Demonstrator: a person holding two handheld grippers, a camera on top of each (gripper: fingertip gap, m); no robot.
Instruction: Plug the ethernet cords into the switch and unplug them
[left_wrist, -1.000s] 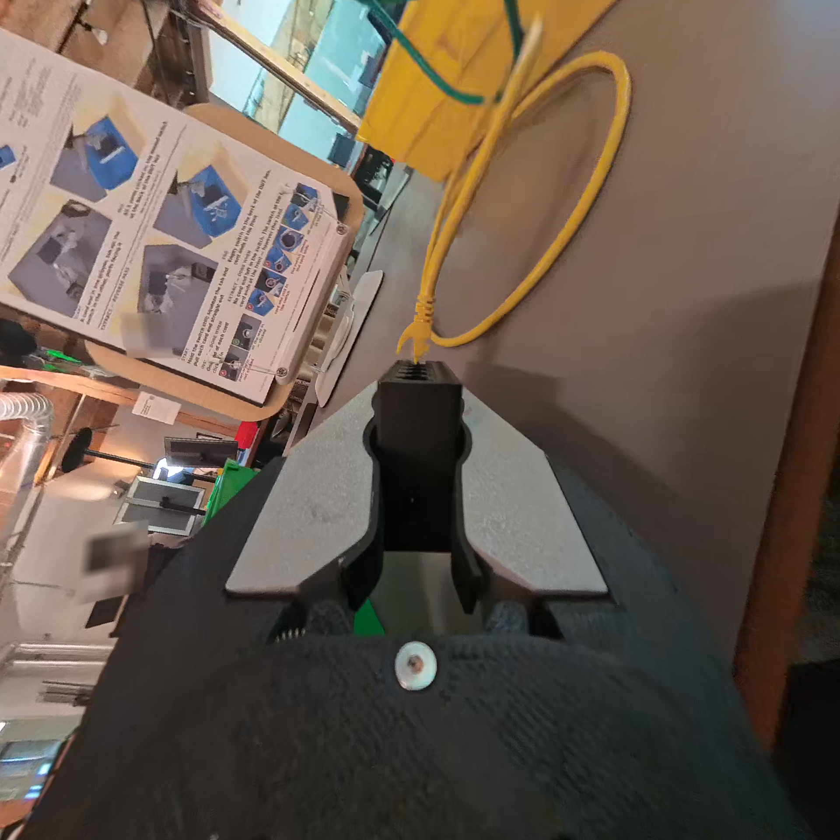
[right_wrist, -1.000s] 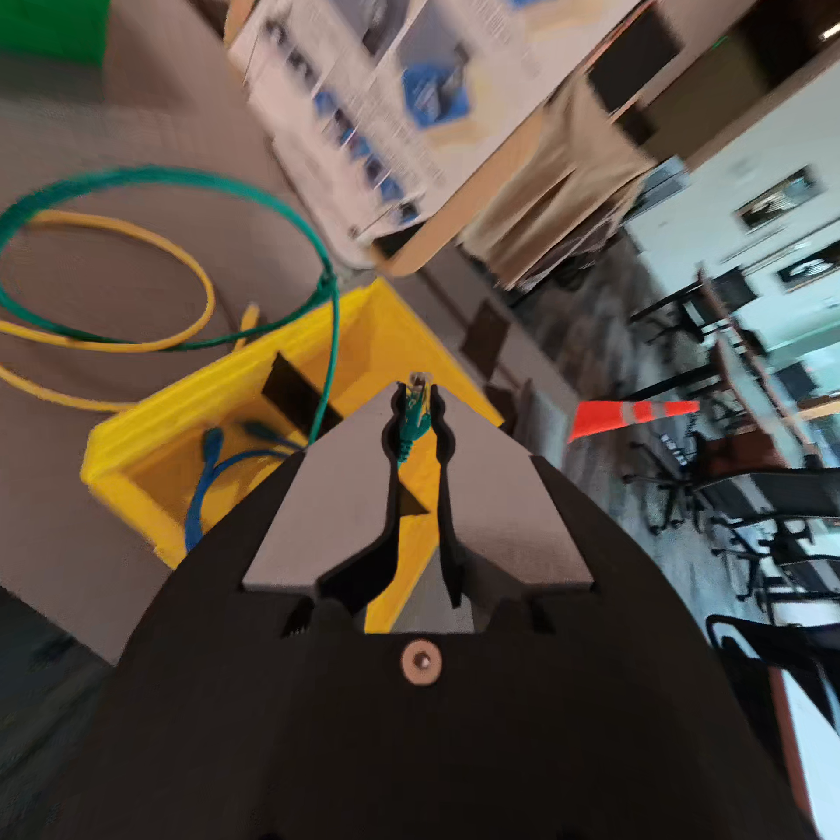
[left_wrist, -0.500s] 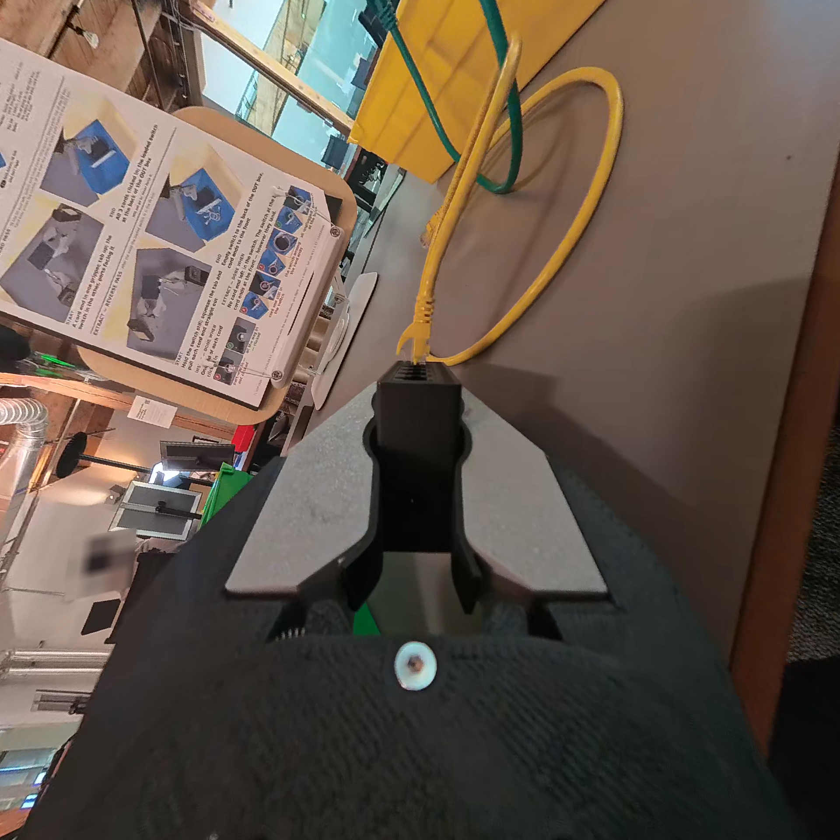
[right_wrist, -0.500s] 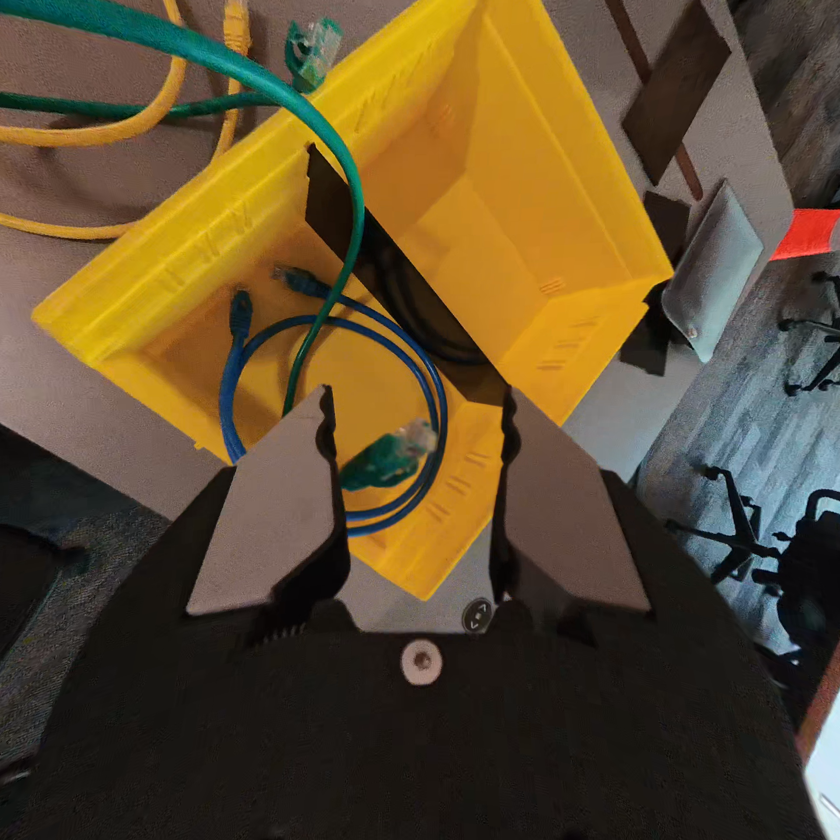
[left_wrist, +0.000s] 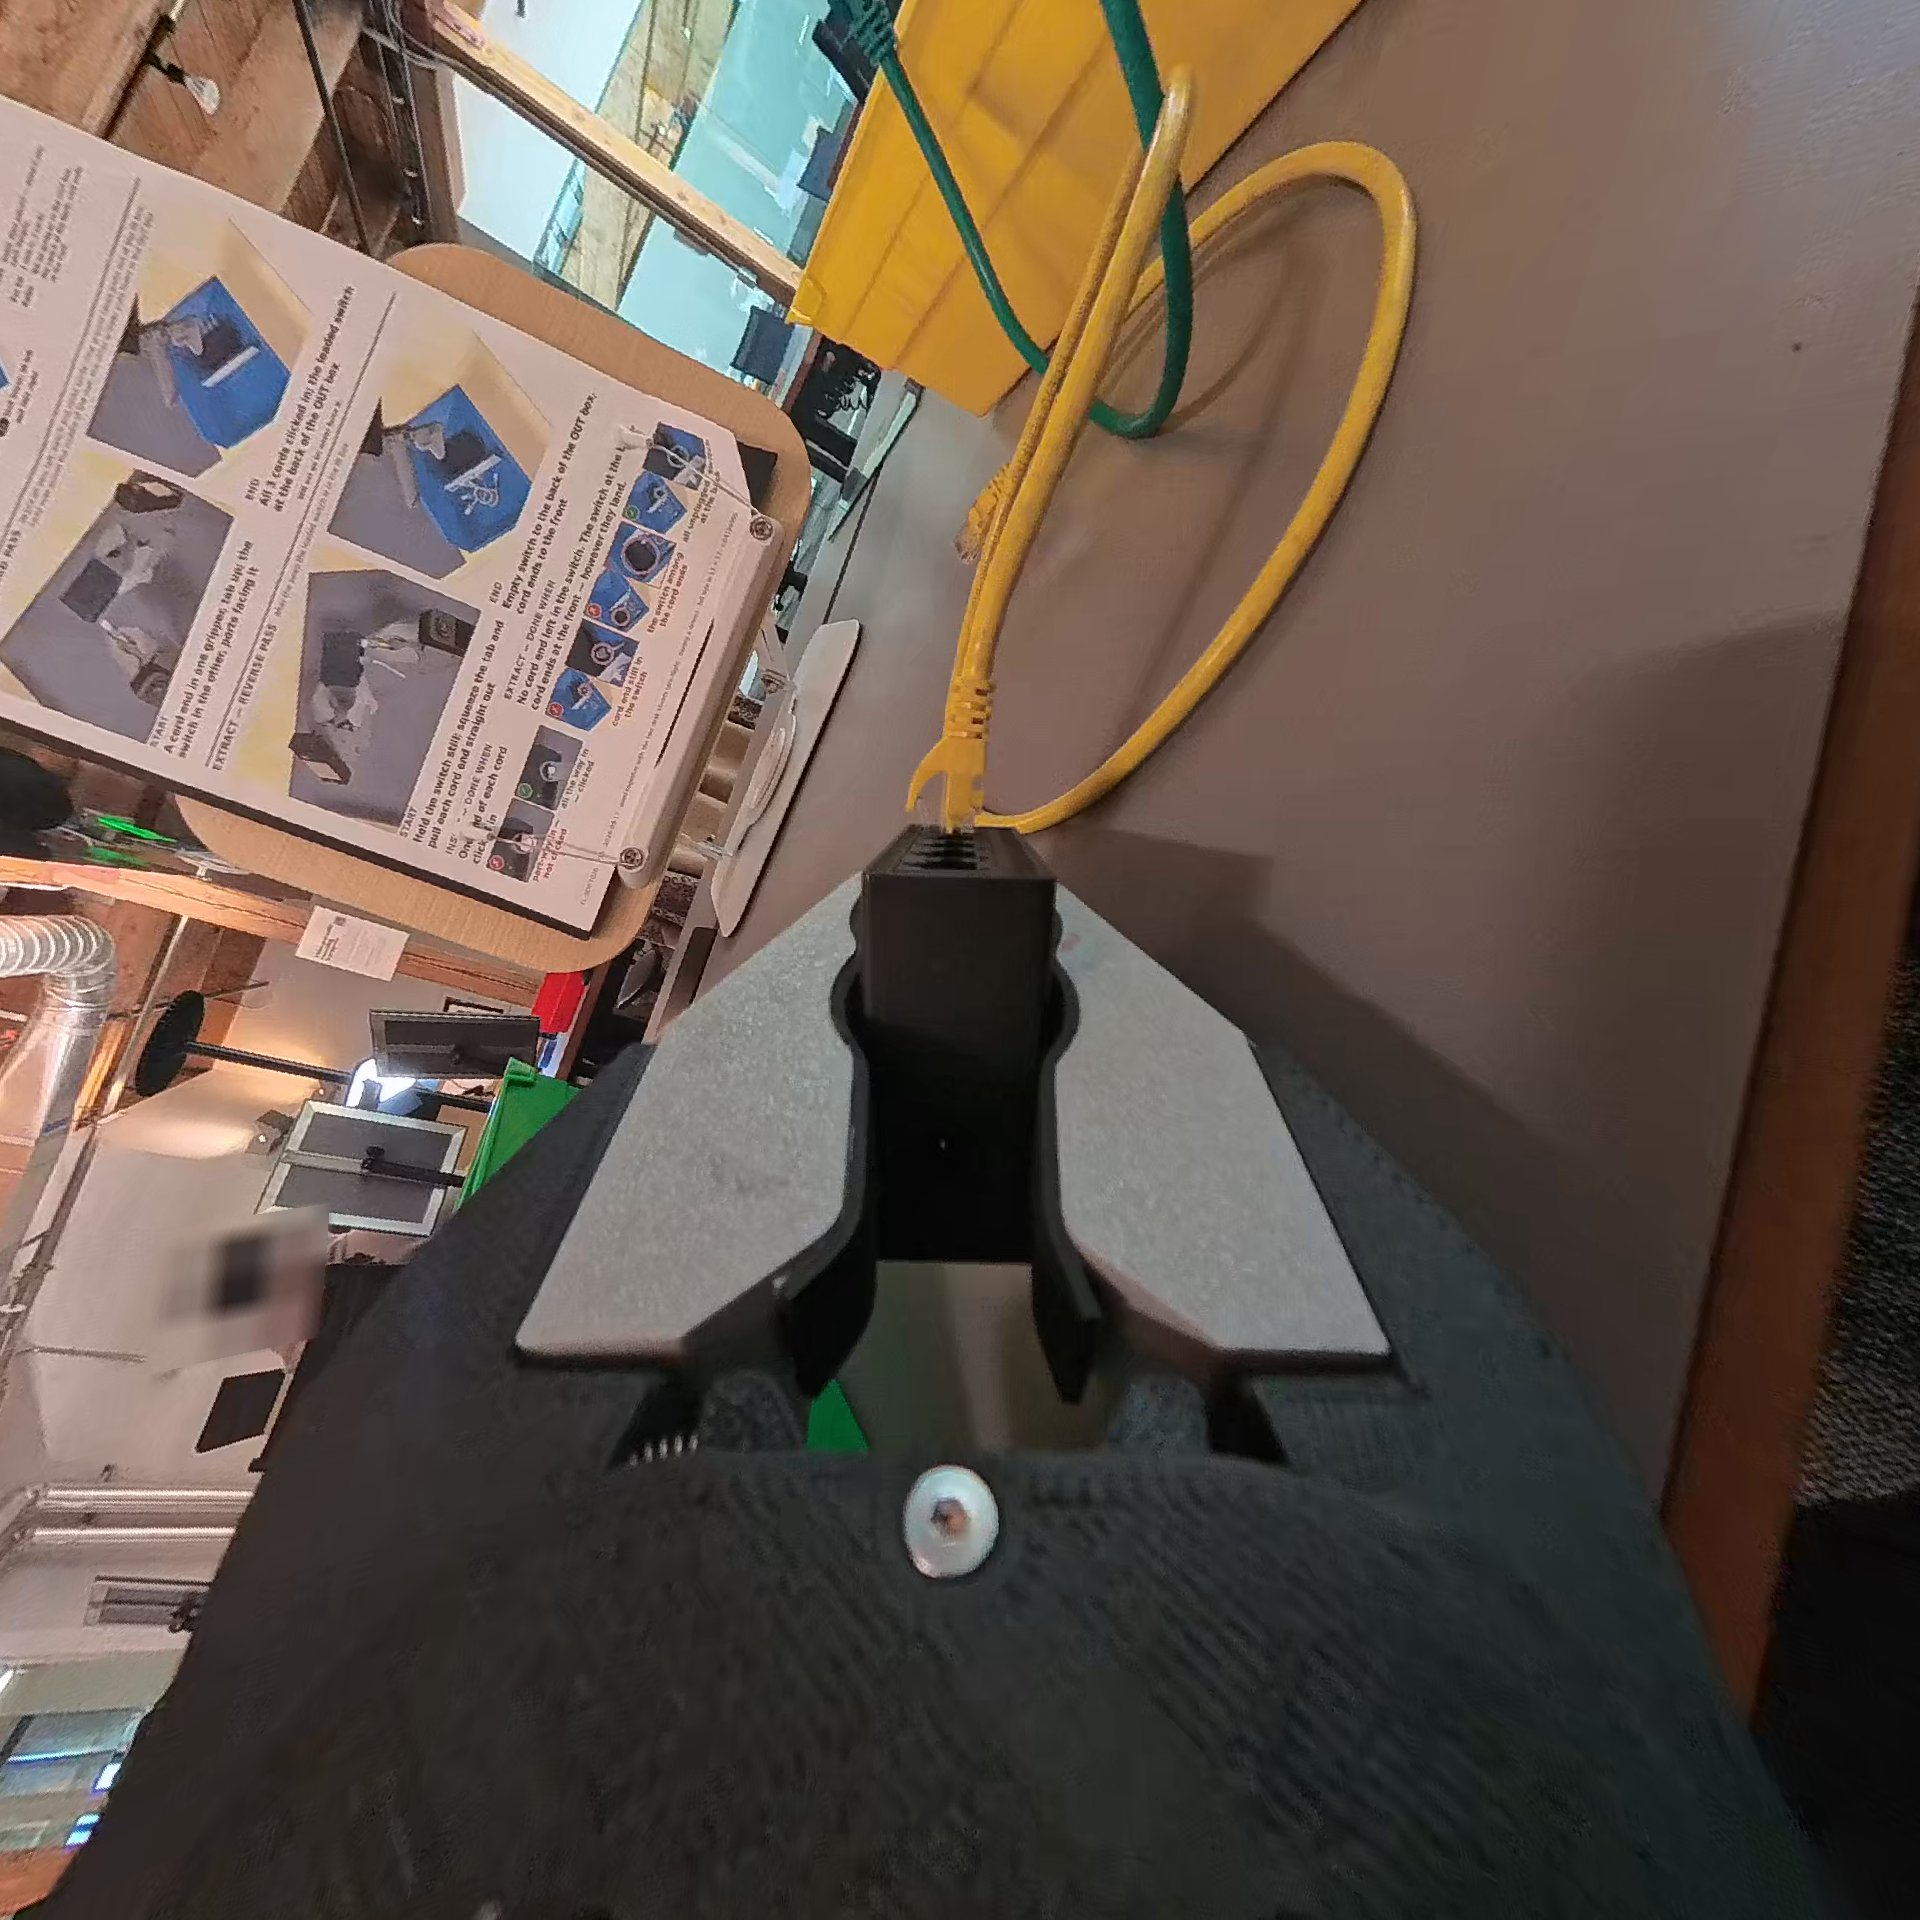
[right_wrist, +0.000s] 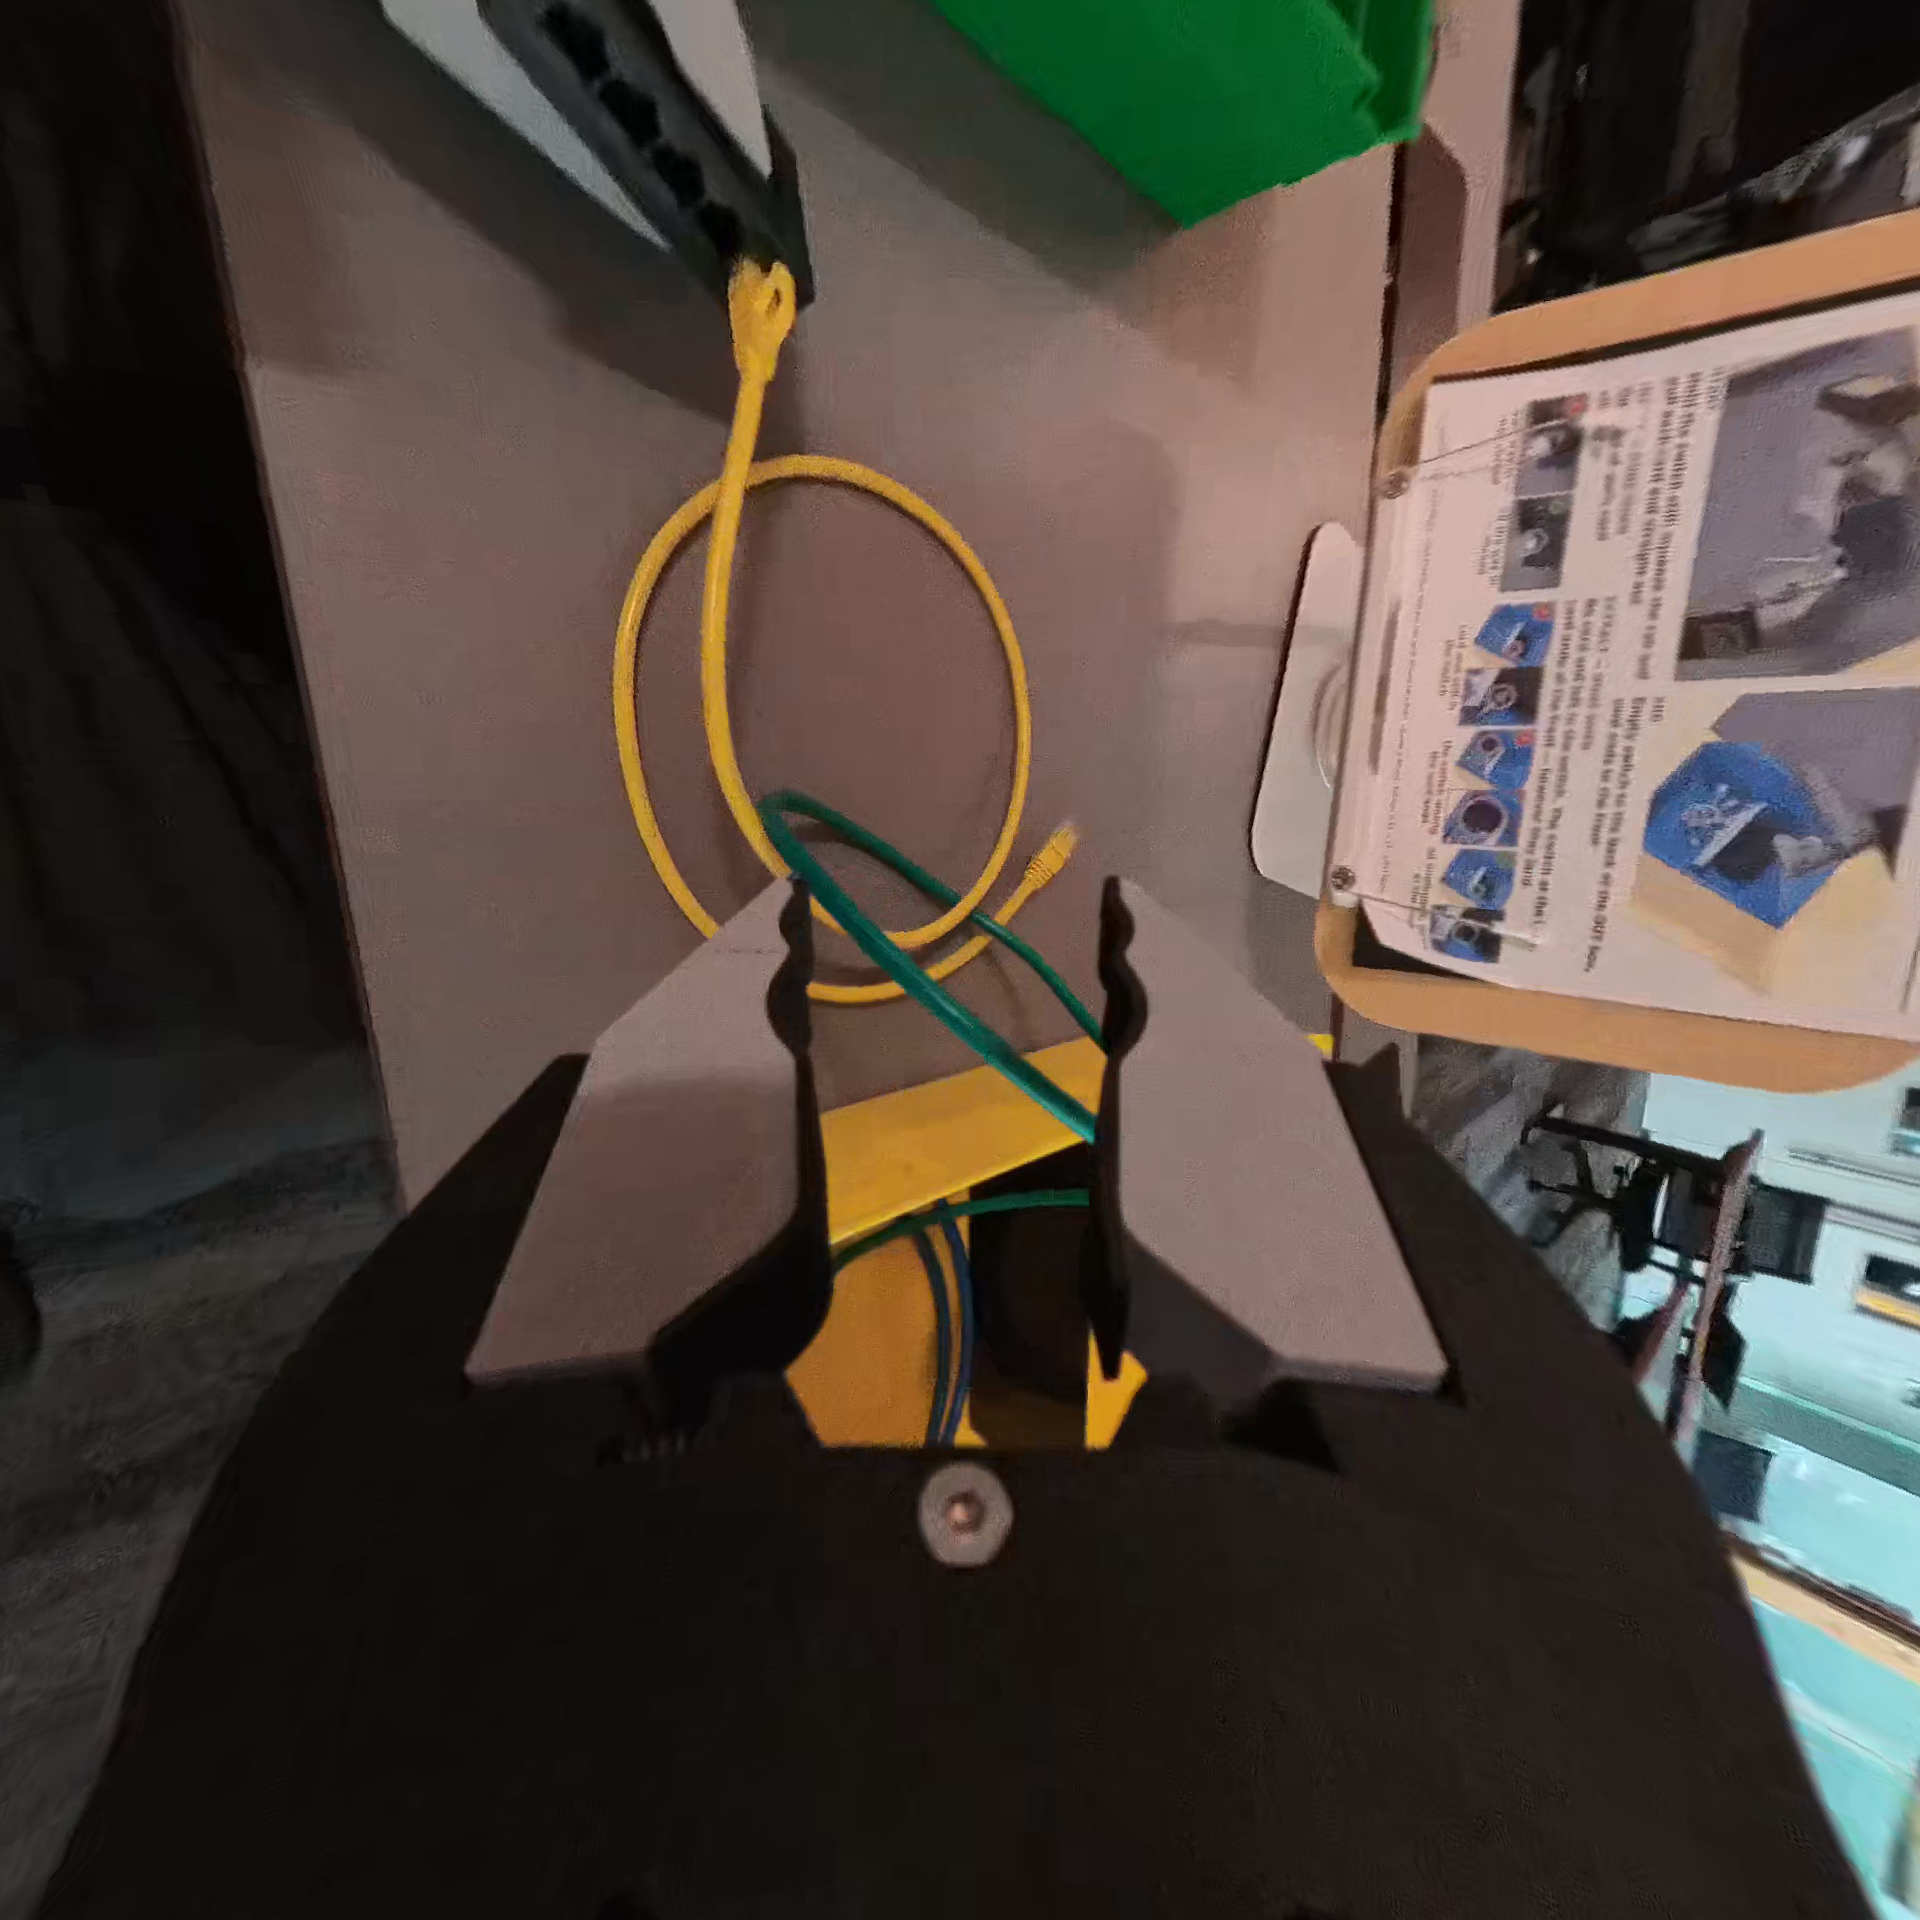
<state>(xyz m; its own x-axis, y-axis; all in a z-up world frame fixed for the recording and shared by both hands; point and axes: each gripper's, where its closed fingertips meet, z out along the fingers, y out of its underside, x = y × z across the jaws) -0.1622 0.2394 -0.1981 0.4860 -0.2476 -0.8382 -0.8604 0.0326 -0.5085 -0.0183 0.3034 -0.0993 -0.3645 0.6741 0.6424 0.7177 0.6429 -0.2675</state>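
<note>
Our left gripper has its fingers clamped on the black switch, held off the bench, with the yellow cord plugged into an end port. Our right gripper hangs with fingers apart and empty, over the yellow bin where the green cord trails in beside a blue cord. We judge the cords light and floppy — best taken by the stiff plug, squeezing its fragile latch tab, not the slack cable.
</note>
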